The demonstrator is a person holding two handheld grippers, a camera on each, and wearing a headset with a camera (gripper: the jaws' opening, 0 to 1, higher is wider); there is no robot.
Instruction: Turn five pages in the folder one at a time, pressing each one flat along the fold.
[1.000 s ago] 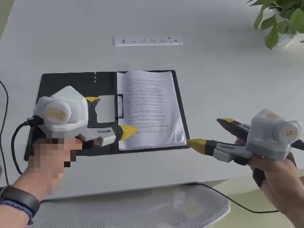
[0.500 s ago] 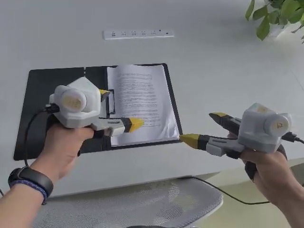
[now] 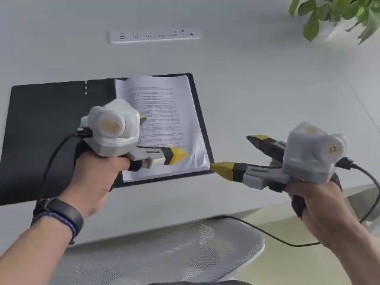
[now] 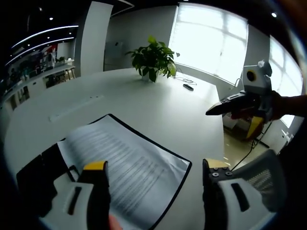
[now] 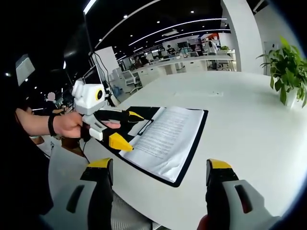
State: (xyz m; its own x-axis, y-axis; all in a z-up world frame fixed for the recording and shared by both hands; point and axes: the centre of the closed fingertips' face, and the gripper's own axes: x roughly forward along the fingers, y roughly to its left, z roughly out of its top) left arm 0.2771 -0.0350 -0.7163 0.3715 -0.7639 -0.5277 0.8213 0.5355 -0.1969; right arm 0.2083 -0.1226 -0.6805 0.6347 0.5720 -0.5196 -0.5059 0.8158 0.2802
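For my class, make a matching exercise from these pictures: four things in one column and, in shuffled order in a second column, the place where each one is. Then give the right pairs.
Column one:
1. folder
2. printed pages
3. power strip
4. plant

Column two:
A. at the far right of the table
B. on the folder's right half
C. lying open near the table's near edge
D. on the table beyond the folder's far edge

Pairs: 1-C, 2-B, 3-D, 4-A
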